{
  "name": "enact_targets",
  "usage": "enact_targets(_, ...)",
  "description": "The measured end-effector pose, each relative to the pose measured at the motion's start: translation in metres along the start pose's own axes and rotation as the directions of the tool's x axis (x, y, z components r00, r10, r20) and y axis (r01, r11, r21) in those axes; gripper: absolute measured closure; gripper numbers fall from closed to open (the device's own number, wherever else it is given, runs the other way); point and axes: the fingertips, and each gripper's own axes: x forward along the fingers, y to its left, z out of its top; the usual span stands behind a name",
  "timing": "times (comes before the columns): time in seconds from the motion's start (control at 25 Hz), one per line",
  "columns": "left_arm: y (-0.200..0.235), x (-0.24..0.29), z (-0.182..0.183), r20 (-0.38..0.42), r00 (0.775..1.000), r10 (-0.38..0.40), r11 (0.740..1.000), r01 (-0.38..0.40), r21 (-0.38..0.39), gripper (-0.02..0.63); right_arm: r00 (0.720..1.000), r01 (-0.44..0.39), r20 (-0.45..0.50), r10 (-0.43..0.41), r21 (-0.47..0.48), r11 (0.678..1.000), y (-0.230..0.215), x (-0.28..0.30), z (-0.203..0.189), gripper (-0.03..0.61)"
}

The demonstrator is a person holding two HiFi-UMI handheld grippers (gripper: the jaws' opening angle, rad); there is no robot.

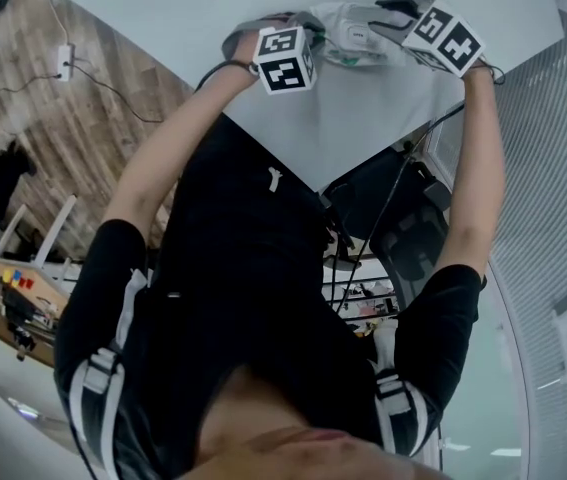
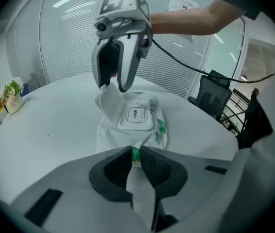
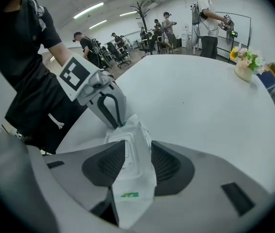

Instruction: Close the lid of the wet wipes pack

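A white wet wipes pack (image 2: 127,130) lies on the round white table (image 3: 200,110). Its lid (image 2: 135,114), marked OPEN, lies flat on its frame. My left gripper (image 2: 136,155) is shut on the pack's near end seam, by a green print. My right gripper (image 3: 138,152) is shut on the opposite end, and the film fills the gap between its pads. In the left gripper view that end curls up between the right gripper's fingers (image 2: 124,76). In the head view the pack (image 1: 348,40) shows between the two marker cubes (image 1: 285,58) (image 1: 445,36).
A small flower pot (image 3: 246,64) stands at the table's far side, also seen in the left gripper view (image 2: 11,98). An office chair (image 2: 212,98) stands by the table's edge. Several people (image 3: 207,18) stand in the room behind. A cable (image 2: 200,69) hangs from the right gripper.
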Motion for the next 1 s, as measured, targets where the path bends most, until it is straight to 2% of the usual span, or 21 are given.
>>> enact_targets(0.36, -0.001, 0.002, -0.002, -0.011, 0.999, 0.05, 0.998, -0.05, -0.025, 0.563, 0.999, -0.038, 0.0, 0.038, -0.022, 0.999, 0.068, 0.019, -0.025, 0.397)
enact_targets(0.44, -0.001, 0.002, -0.001, -0.009, 0.998, 0.063, 0.998, -0.063, -0.032, 0.563, 1.0, -0.028, 0.006, 0.028, 0.001, 1.0, 0.074, 0.025, -0.032, 0.425)
enact_targets(0.64, -0.001, 0.002, -0.002, -0.013, 0.996, 0.088, 0.995, -0.088, -0.045, 0.563, 0.995, 0.095, 0.009, -0.096, 0.065, 0.993, 0.066, 0.036, -0.041, 0.52)
enact_targets(0.8, -0.001, 0.001, -0.001, -0.013, 0.996, 0.089, 0.995, -0.09, -0.052, 0.563, 0.985, 0.173, -0.03, -0.171, 0.102, 0.98, 0.063, 0.044, -0.043, 0.523)
enact_targets(1.0, 0.0, 0.001, -0.001, -0.017, 0.997, 0.074, 0.996, -0.075, -0.046, 0.563, 0.977, 0.211, -0.066, -0.202, 0.165, 0.964, 0.059, 0.048, -0.044, 0.528)
